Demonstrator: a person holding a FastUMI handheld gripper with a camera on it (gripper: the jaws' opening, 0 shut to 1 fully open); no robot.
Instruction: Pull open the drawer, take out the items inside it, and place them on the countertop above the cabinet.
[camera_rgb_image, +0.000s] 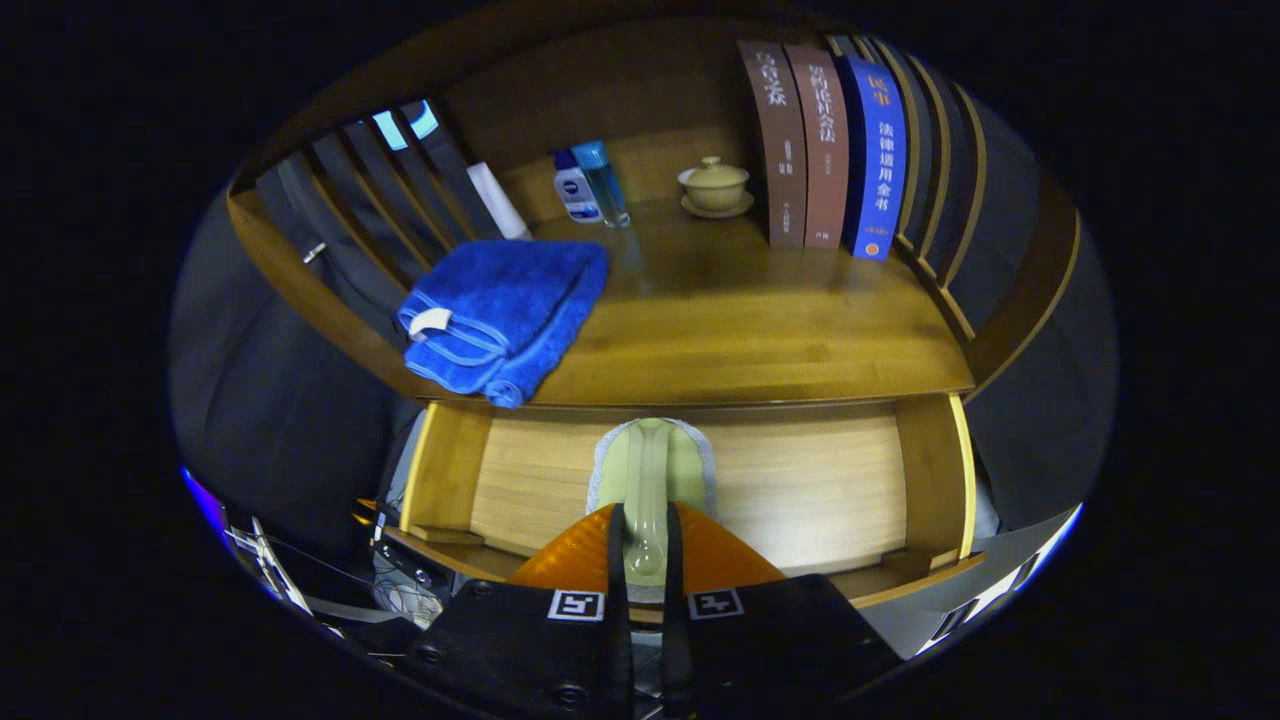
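Observation:
The wooden drawer (930, 470) stands pulled open below the countertop (740, 320). Inside it lies a pale green brush (650, 470) with a grey-white bristle pad under its head and its handle pointing toward me. My gripper (645, 530) is over the drawer, and both fingers press on the brush's handle, one on each side. A folded blue towel (500, 315) rests on the countertop's left front corner, overhanging the edge a little.
At the back of the countertop stand two small bottles (590, 185), a white tube (497, 200), a lidded tea cup on a saucer (714, 187) and three upright books (825, 150). Slatted wooden sides flank the countertop. Cables and gear lie left of the drawer.

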